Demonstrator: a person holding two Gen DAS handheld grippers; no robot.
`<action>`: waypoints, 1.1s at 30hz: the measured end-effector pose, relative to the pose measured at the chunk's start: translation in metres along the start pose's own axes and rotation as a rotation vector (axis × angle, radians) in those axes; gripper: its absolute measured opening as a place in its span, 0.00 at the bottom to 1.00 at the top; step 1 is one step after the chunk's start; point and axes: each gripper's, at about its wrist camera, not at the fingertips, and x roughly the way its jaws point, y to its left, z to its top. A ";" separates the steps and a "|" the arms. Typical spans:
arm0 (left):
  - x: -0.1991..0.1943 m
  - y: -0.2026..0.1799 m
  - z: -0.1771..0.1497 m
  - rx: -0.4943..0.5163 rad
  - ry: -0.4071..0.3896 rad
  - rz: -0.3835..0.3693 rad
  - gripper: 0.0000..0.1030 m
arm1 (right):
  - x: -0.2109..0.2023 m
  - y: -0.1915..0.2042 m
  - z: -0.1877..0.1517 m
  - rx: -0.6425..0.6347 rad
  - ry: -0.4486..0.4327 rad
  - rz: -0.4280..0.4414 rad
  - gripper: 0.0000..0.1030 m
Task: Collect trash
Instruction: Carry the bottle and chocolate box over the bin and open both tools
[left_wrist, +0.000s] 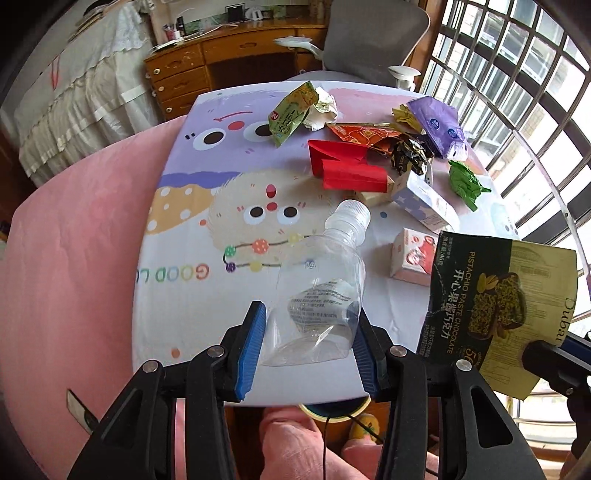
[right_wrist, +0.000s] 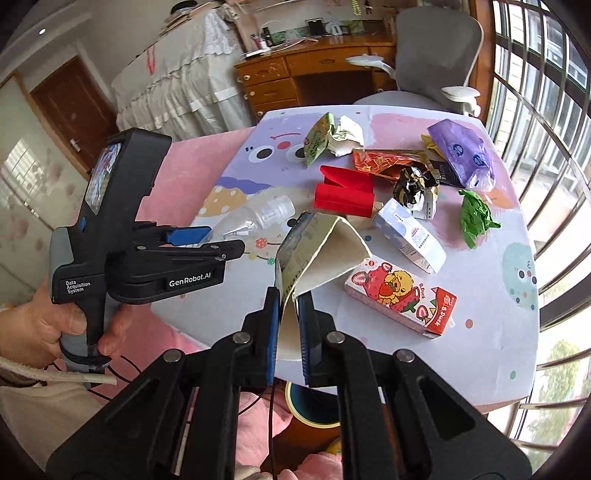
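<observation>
My left gripper (left_wrist: 308, 341) is shut on the base of a crushed clear plastic bottle (left_wrist: 325, 284), held over the near edge of the table (left_wrist: 184, 236); the bottle's white cap points away. The left gripper also shows in the right wrist view (right_wrist: 199, 240), still around the bottle (right_wrist: 258, 218). My right gripper (right_wrist: 290, 325) is shut on a flattened pistachio chocolate carton (right_wrist: 317, 254), held above the table's near edge. The carton also shows at the right of the left wrist view (left_wrist: 495, 306).
Trash lies on the table: a strawberry drink box (right_wrist: 402, 297), a white-blue carton (right_wrist: 410, 236), a red folded box (right_wrist: 345, 194), green paper (right_wrist: 476, 218), a purple pack (right_wrist: 461, 155), crumpled wrappers. A round bin (right_wrist: 314, 406) sits below the table edge. A grey chair (right_wrist: 432, 51) stands behind.
</observation>
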 end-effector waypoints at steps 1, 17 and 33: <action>-0.006 -0.006 -0.014 -0.019 -0.003 0.003 0.44 | -0.006 -0.003 -0.008 -0.025 0.005 0.018 0.07; -0.052 -0.004 -0.143 -0.085 0.054 0.034 0.44 | -0.045 -0.015 -0.114 -0.054 0.083 0.160 0.07; 0.046 0.014 -0.236 -0.001 0.216 -0.051 0.44 | 0.044 0.030 -0.201 -0.015 0.322 0.021 0.07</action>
